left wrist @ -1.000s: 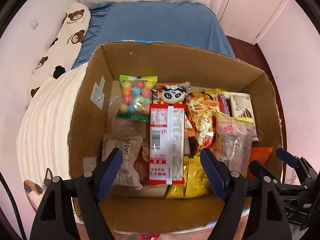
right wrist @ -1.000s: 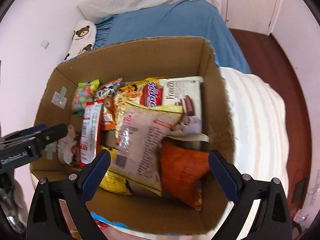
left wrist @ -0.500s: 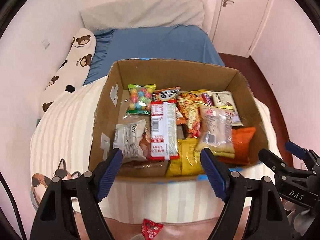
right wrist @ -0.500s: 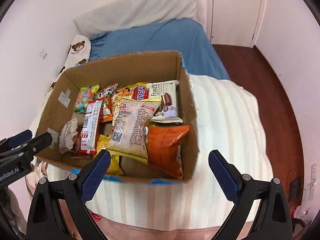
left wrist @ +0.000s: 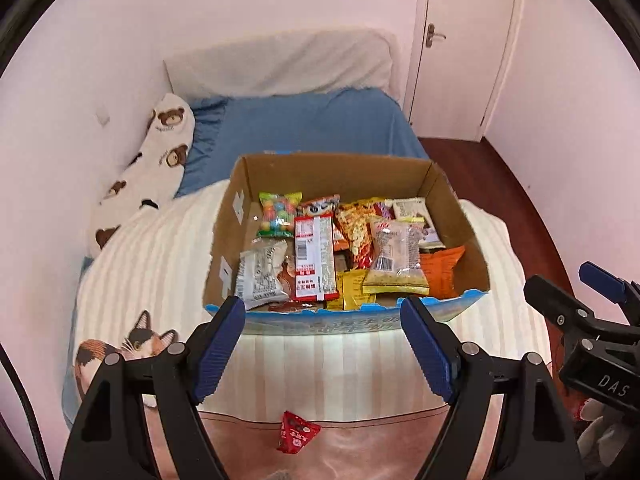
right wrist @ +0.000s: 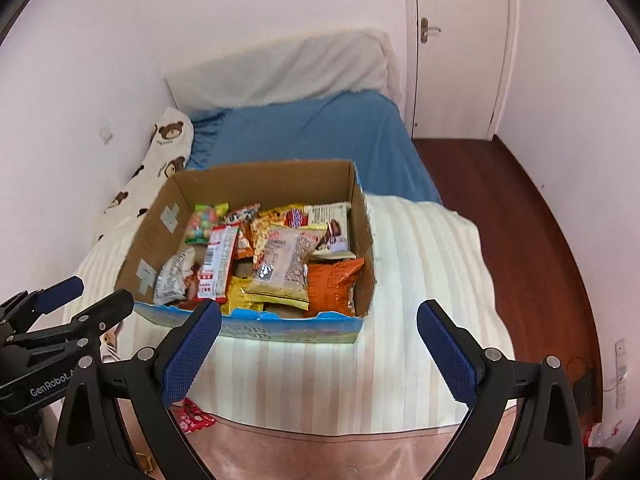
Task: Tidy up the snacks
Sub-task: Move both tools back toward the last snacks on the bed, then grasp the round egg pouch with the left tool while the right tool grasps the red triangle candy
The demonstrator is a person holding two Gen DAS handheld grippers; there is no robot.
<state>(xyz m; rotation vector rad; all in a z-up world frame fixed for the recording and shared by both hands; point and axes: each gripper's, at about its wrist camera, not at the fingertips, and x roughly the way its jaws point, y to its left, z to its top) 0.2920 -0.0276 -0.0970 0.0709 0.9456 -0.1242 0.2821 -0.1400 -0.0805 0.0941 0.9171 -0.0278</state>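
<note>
Left tool (left wrist: 322,344), right tool (right wrist: 318,350) both wide, nothing held; well short of cardboard box (left wrist: 360,320) near edge.

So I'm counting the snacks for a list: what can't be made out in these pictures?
- Yellow packets in the cardboard box: mostly buried under other packets, both views.
- Packet print: too small to read.
- Red packet on the pink cover: partly behind the right gripper's finger in the right wrist view.
- Box bottom: covered by snacks.
</note>
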